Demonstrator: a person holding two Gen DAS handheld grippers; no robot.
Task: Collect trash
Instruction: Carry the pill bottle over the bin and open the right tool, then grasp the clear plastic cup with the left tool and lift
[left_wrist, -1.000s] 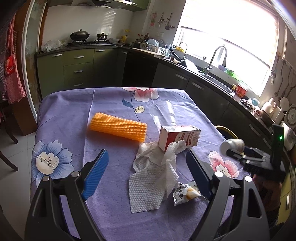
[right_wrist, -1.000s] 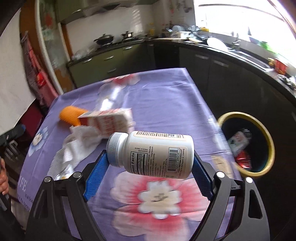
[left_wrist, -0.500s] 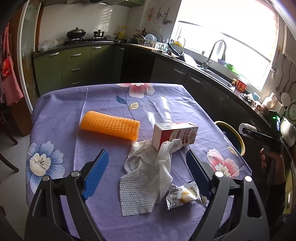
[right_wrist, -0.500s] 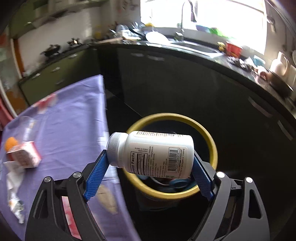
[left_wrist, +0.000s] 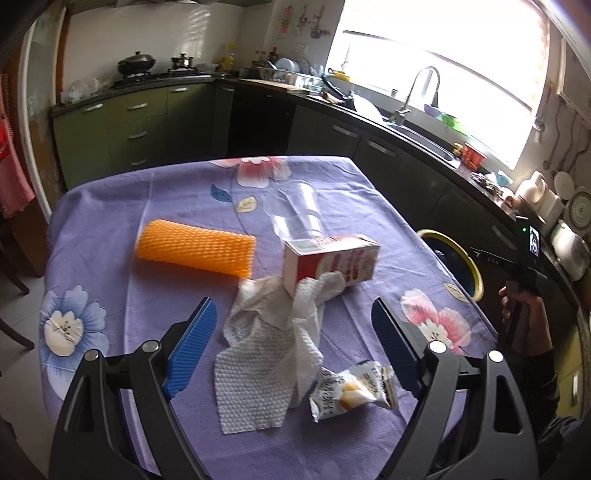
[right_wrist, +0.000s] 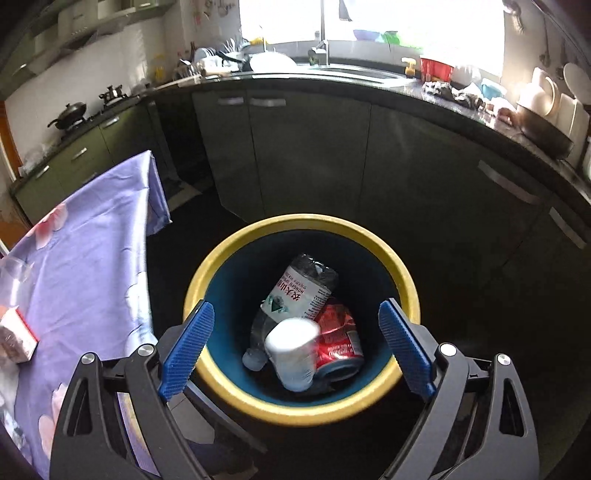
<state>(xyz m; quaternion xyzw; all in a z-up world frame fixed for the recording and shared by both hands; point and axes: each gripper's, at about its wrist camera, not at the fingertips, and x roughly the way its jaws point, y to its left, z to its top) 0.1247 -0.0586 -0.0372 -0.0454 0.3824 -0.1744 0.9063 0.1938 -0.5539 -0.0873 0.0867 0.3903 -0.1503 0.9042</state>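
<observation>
My right gripper (right_wrist: 295, 347) hangs right over the yellow-rimmed bin (right_wrist: 301, 411), and its jaws have just been opening, with nothing between them now. The white pill bottle (right_wrist: 291, 354) is down inside the bin, blurry, so I think it's on top of the red can (right_wrist: 340, 341) and the clear water bottle (right_wrist: 299, 291). My left gripper (left_wrist: 291, 349) is wide open and empty above the paper towel (left_wrist: 269, 354), snack wrapper (left_wrist: 351, 391) and small carton (left_wrist: 330, 260) on the counter (left_wrist: 110, 266), beside the bin.
</observation>
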